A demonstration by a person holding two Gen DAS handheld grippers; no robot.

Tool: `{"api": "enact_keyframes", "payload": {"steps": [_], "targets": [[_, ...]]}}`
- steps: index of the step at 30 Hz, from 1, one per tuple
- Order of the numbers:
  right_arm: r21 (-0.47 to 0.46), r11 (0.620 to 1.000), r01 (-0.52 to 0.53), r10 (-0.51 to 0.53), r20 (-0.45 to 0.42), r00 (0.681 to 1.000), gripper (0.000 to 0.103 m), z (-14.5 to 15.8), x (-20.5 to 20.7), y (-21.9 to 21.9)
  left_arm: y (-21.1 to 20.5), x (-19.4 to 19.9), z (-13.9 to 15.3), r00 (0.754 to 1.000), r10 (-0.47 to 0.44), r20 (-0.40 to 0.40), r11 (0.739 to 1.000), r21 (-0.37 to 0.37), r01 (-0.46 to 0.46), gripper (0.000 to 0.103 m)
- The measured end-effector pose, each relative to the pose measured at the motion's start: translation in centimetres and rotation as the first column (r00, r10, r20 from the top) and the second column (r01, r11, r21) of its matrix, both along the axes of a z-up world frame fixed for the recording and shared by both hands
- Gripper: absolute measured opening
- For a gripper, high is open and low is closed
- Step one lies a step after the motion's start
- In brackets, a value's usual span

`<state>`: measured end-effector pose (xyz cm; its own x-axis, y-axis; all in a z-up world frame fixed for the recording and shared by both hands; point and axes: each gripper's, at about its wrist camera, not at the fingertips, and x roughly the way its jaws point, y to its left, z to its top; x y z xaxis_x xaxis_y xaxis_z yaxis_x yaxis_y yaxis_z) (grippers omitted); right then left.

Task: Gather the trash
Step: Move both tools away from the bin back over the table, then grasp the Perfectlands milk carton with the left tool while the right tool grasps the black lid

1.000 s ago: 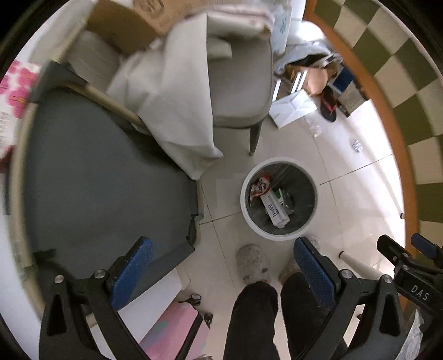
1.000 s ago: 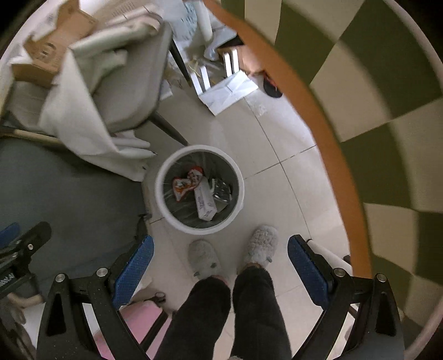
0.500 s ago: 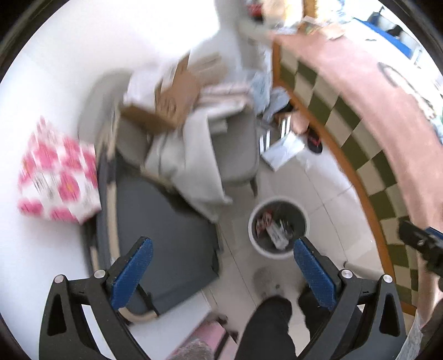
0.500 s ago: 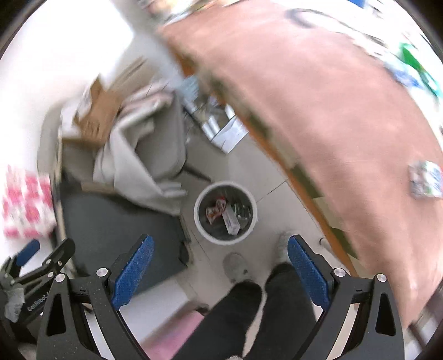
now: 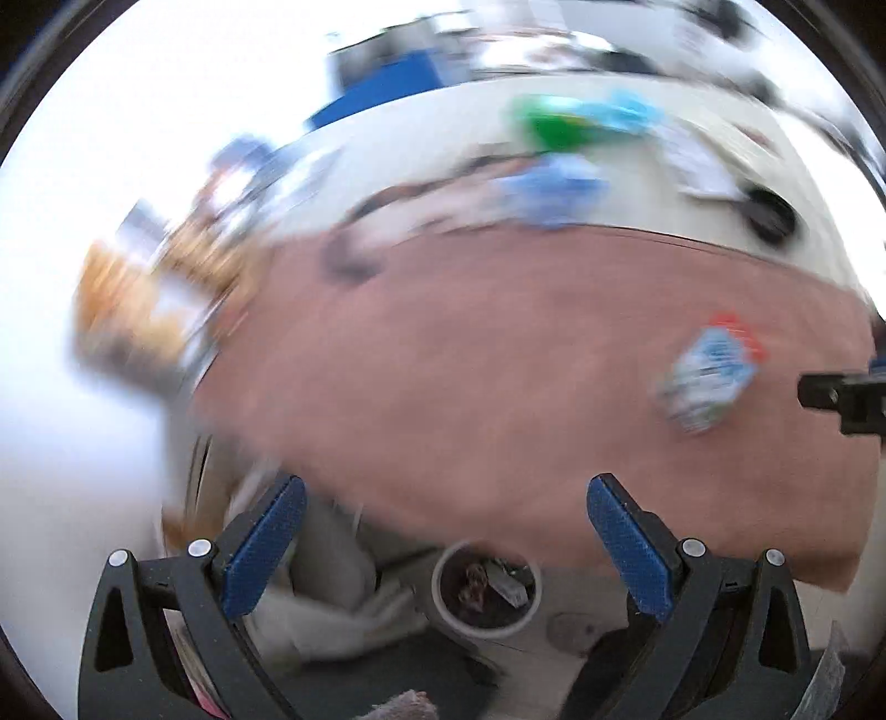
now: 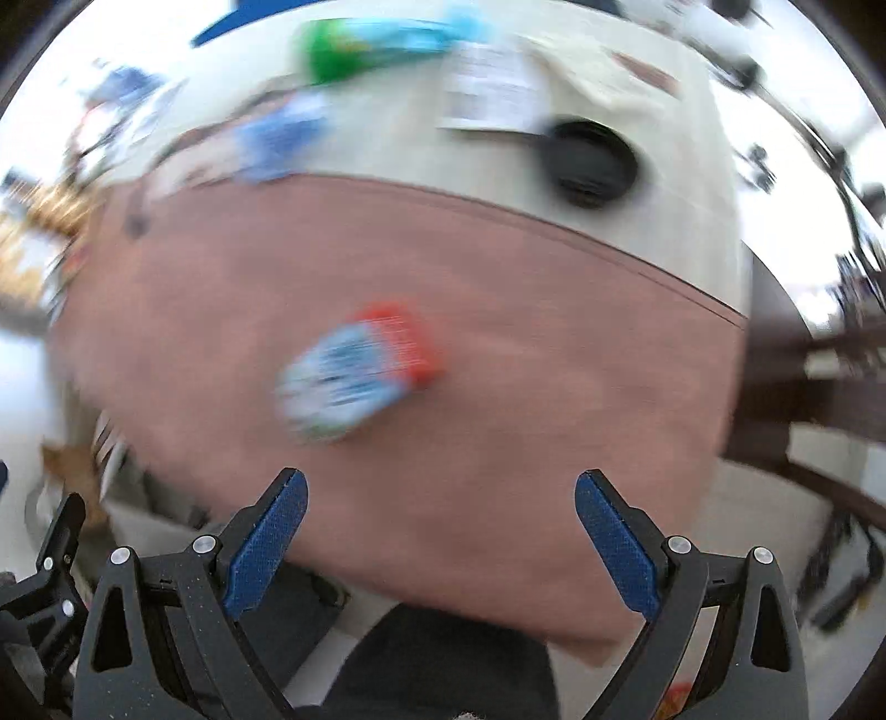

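Note:
Both views are motion-blurred. A crumpled white, blue and red wrapper (image 6: 357, 374) lies on the pinkish-brown tabletop (image 6: 498, 387), ahead of my open, empty right gripper (image 6: 440, 531). It also shows in the left wrist view (image 5: 711, 371) at the right. My left gripper (image 5: 446, 540) is open and empty above the table's near edge. Below it on the floor stands the white trash bin (image 5: 486, 590) with several wrappers inside.
The far cream part of the table (image 6: 664, 210) carries a green packet (image 6: 338, 50), a blue packet (image 6: 277, 138), papers (image 6: 493, 94) and a round black object (image 6: 590, 163). A chair with grey cloth (image 5: 326, 603) stands left of the bin. My legs are below.
Both grippers have swung up from the floor and the bin to the tabletop. The bin has dropped to the bottom of the left view; the wrapper came into view.

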<state>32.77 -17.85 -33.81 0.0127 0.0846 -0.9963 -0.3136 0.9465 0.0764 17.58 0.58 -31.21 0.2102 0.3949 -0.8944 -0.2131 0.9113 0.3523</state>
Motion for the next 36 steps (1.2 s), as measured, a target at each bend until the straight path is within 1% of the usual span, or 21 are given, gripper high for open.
{"api": "enact_keyframes", "payload": {"steps": [2, 3, 6, 10, 13, 15, 17, 18, 20, 22, 24, 25, 26, 27, 28, 30, 31, 32, 33, 35, 36], "targets": [[-0.021, 0.998, 0.054, -0.054, -0.016, 0.998, 0.099, -1.1, 1.6, -2.4, -2.5, 3.5, -1.4, 0.992, -0.121, -0.045, 0.993, -0.009, 0.12, 0.103], [-0.034, 0.995, 0.09, -0.091, -0.029, 0.995, 0.099, -1.8, 2.7, -4.0, -4.0, 5.2, -2.6, 0.979, -0.191, -0.073, 0.982, -0.024, 0.19, 0.103], [-0.043, 0.986, 0.164, -0.166, -0.051, 0.985, 0.099, -3.1, 4.8, -7.1, -6.9, 8.9, -5.0, 0.941, -0.308, -0.142, 0.951, -0.065, 0.302, 0.103], [-0.052, 0.973, 0.224, -0.227, -0.075, 0.971, 0.099, -4.2, 6.8, -9.7, -9.2, 11.7, -8.0, 0.89, -0.404, -0.211, 0.913, -0.158, 0.377, 0.103], [-0.056, 0.967, 0.247, -0.251, -0.09, 0.964, 0.099, -4.7, 8.2, -11.0, -10.1, 12.4, -9.7, 0.863, -0.441, -0.245, 0.893, -0.221, 0.393, 0.103], [-0.055, 0.966, 0.253, -0.257, -0.097, 0.961, 0.099, -4.9, 9.1, -11.6, -10.1, 13.0, -10.6, 0.854, -0.447, -0.267, 0.888, -0.252, 0.386, 0.095], [-0.051, 0.967, 0.251, -0.255, -0.105, 0.961, 0.099, -5.1, 10.2, -11.7, -9.8, 13.6, -11.2, 0.853, -0.436, -0.287, 0.892, -0.268, 0.365, 0.062], [-0.047, 0.968, 0.247, -0.25, -0.108, 0.962, 0.099, -5.1, 10.7, -11.6, -9.5, 13.8, -11.4, 0.854, -0.429, -0.293, 0.893, -0.282, 0.351, 0.053], [-0.037, 0.971, 0.235, -0.238, -0.11, 0.965, 0.099, -5.2, 11.6, -11.2, -8.6, 14.3, -11.4, 0.87, -0.403, -0.283, 0.897, -0.31, 0.314, 0.053], [-0.022, 0.975, 0.22, -0.222, -0.104, 0.97, 0.099, -5.0, 12.8, -10.1, -6.9, 14.9, -11.0, 0.903, -0.331, -0.273, 0.914, -0.329, 0.236, 0.052], [-0.01, 0.977, 0.214, -0.214, -0.089, 0.973, 0.099, -4.7, 13.8, -9.0, -4.2, 15.4, -10.7, 0.944, -0.198, -0.262, 0.937, -0.334, 0.104, 0.052], [-0.003, 0.977, 0.212, -0.211, -0.076, 0.974, 0.099, -4.6, 14.6, -8.5, -2.3, 15.6, -10.5, 0.962, -0.096, -0.255, 0.942, -0.335, 0.005, 0.052], [0.0, 0.979, 0.206, -0.205, -0.058, 0.977, 0.099, -4.5, 15.7, -7.9, -0.3, 15.6, -10.4, 0.969, 0.011, -0.247, 0.935, -0.341, -0.098, 0.052], [0.0, 0.979, 0.203, -0.203, -0.05, 0.978, 0.099, -4.5, 16.4, -7.5, 1.5, 15.5, -10.5, 0.965, 0.107, -0.24, 0.918, -0.35, -0.188, 0.052], [-0.003, 0.979, 0.202, -0.202, -0.04, 0.979, 0.099, -4.7, 17.3, -7.0, 3.2, 15.2, -10.5, 0.952, 0.198, -0.233, 0.89, -0.366, -0.274, 0.052], [-0.009, 0.981, 0.194, -0.194, -0.035, 0.98, 0.099, -5.3, 19.4, -5.8, 6.0, 14.5, -11.0, 0.912, 0.338, -0.23, 0.79, -0.458, -0.408, 0.052], [-0.014, 0.982, 0.189, -0.19, -0.034, 0.981, 0.099, -5.6, 20.1, -5.4, 6.9, 14.2, -11.5, 0.892, 0.377, -0.249, 0.737, -0.502, -0.451, 0.052], [-0.029, 0.983, 0.181, -0.182, -0.03, 0.983, 0.099, -6.0, 20.9, -4.8, 7.4, 14.1, -12.0, 0.878, 0.396, -0.269, 0.697, -0.535, -0.478, 0.052], [-0.043, 0.985, 0.167, -0.168, -0.025, 0.985, 0.099, -6.4, 21.6, -4.2, 7.5, 14.0, -12.3, 0.874, 0.397, -0.28, 0.685, -0.544, -0.485, 0.052], [-0.047, 0.987, 0.152, -0.153, -0.032, 0.988, 0.099, -7.0, 22.7, -3.3, 7.1, 14.4, -12.2, 0.892, 0.363, -0.268, 0.716, -0.532, -0.451, 0.053], [-0.045, 0.989, 0.143, -0.145, -0.037, 0.989, 0.099, -7.3, 23.2, -2.7, 6.5, 14.8, -12.2, 0.902, 0.335, -0.271, 0.742, -0.514, -0.43, 0.053]]}}
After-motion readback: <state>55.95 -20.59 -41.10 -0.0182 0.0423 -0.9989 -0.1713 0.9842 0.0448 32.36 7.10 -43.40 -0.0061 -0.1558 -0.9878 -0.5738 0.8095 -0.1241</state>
